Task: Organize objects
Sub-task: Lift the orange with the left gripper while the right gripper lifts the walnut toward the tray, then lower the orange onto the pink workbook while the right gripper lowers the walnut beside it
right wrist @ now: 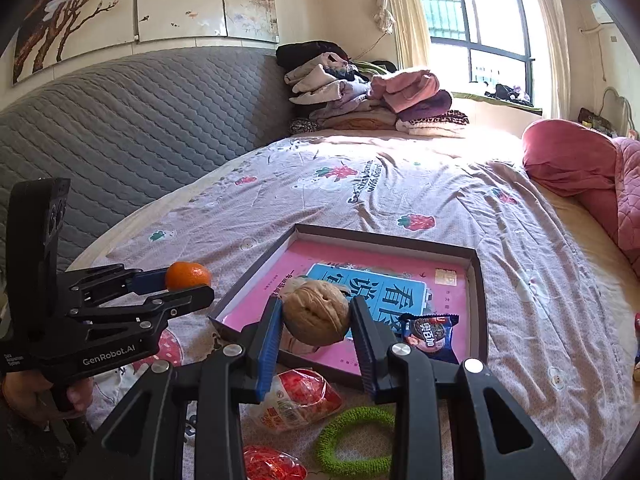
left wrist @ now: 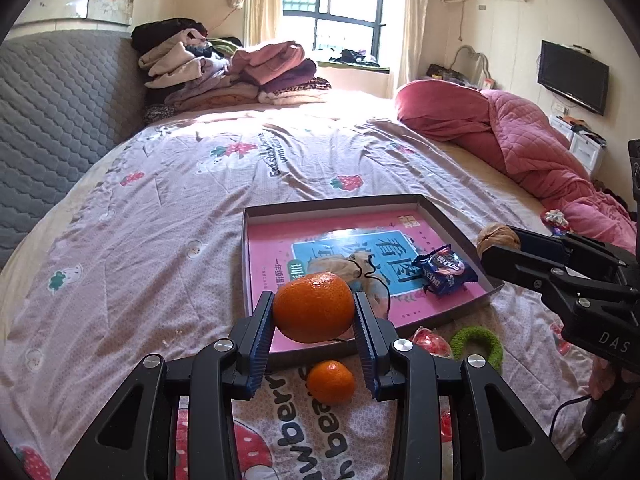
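Looking along both cameras, I saw a bed [left wrist: 168,208] under a pale quilt printed with strawberries, a grey padded headboard [right wrist: 132,128] at its far side, folded clothes [left wrist: 240,76] heaped near the window [left wrist: 332,0], and a pink duvet [left wrist: 520,136] bunched at the right. A flat television [left wrist: 572,74] hung on the wall.

On the quilt lay a shallow box [left wrist: 256,216] lined with a pink printed sheet; inside it sat a blue cookie packet [left wrist: 446,270] and a small beige pouch [left wrist: 352,266].

My left tongs [left wrist: 314,310] gripped a large orange [left wrist: 314,306], the pads pressed against its two sides, held above the near edge of the box. A smaller orange [left wrist: 331,382] lay on the quilt just below, between the fingers and apart from them. My right tongs [right wrist: 316,314] gripped a walnut [right wrist: 316,312] in the same way, over the box's near corner. Beneath them, outside the box, lay a red-and-white wrapped snack [right wrist: 296,398], a second red packet [right wrist: 272,464] and a green ring [right wrist: 352,440].
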`<state>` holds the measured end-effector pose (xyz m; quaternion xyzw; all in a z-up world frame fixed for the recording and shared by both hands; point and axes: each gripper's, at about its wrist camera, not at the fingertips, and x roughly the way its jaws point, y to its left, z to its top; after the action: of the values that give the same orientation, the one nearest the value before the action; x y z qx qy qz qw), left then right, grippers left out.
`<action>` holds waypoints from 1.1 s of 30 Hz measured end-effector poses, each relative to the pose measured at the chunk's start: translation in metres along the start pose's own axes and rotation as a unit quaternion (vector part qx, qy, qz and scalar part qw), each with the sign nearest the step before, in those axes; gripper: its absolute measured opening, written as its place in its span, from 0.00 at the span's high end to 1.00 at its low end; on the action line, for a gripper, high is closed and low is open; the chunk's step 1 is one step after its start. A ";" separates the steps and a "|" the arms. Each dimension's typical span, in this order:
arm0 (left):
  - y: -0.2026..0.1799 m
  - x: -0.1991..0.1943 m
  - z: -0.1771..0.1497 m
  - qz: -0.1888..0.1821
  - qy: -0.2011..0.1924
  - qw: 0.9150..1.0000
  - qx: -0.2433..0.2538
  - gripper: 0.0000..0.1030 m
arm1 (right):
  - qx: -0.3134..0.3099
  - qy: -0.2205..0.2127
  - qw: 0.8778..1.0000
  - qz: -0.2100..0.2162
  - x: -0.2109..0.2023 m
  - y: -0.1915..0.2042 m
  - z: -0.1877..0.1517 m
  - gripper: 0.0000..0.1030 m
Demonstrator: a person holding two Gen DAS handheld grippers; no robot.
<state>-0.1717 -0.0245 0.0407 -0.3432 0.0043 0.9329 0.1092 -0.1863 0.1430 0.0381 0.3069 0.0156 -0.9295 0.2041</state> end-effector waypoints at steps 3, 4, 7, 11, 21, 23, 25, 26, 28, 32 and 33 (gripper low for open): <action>0.000 -0.006 0.003 0.002 0.006 1.000 0.000 0.62 | 0.002 0.003 1.000 0.001 -0.004 0.000 0.002 0.66; 0.000 -0.008 0.005 0.002 0.005 1.000 -0.001 0.62 | 0.004 0.003 1.000 0.003 -0.006 0.000 0.004 0.66; -0.003 -0.014 0.012 0.000 0.005 1.000 -0.004 0.62 | 0.001 0.000 1.000 0.002 -0.011 0.001 0.011 0.66; -0.007 -0.022 0.027 -0.001 0.000 1.000 -0.009 0.62 | -0.014 -0.010 1.000 -0.007 -0.022 0.004 0.027 0.66; -0.014 -0.019 0.056 -0.002 -0.015 1.000 -0.010 0.62 | 0.002 -0.027 1.000 -0.006 -0.022 -0.007 0.049 0.66; -0.015 -0.015 0.056 -0.002 -0.018 1.000 -0.006 0.62 | 0.003 -0.028 1.000 -0.005 -0.021 -0.007 0.048 0.66; -0.014 -0.011 0.056 -0.010 -0.020 1.000 -0.012 0.62 | 0.007 -0.026 1.000 -0.001 -0.016 -0.008 0.046 0.66; -0.014 -0.008 0.055 -0.013 -0.020 1.000 -0.014 0.62 | 0.008 -0.024 1.000 0.001 -0.013 -0.009 0.045 0.66; -0.015 0.000 0.054 -0.012 -0.017 1.000 -0.010 0.62 | 0.012 -0.018 1.000 0.002 -0.004 -0.011 0.043 0.66; -0.017 0.017 0.051 -0.014 -0.005 1.000 -0.009 0.62 | 0.016 -0.008 1.000 0.001 0.010 -0.016 0.037 0.66; -0.018 0.021 0.050 -0.013 -0.004 1.000 -0.006 0.62 | 0.015 -0.004 1.000 -0.002 0.014 -0.016 0.036 0.66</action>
<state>-0.2155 0.0013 0.0672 -0.3404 -0.0058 0.9326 0.1195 -0.2230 0.1473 0.0574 0.3058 0.0016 -0.9313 0.1978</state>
